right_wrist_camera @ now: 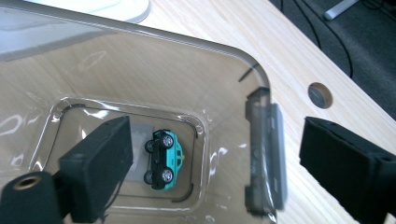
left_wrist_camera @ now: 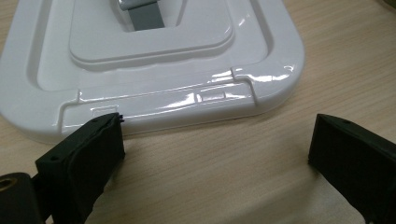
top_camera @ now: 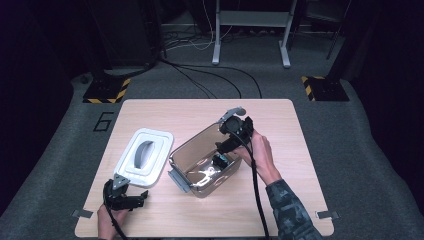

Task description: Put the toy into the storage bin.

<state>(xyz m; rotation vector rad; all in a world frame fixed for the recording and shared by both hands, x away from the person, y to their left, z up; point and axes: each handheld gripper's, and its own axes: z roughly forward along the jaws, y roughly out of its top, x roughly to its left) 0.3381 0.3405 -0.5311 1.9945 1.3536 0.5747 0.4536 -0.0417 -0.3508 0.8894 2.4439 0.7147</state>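
inside the clear box (right_wrist_camera: 140, 70) a teal toy car (right_wrist_camera: 164, 158) lies tipped; right gripper (right_wrist_camera: 212, 154) gapes above; left gripper (left_wrist_camera: 215, 149) gapes by the white lid (left_wrist_camera: 149, 70)

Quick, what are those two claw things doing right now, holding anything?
Left gripper: open, holding nothing, jaws just short of the white lid.
Right gripper: open, holding nothing, over the clear box with the toy car inside.

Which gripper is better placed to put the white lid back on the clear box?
Left. The left gripper sits open right at the white plastic lid; the right gripper straddles the clear plastic box wall.
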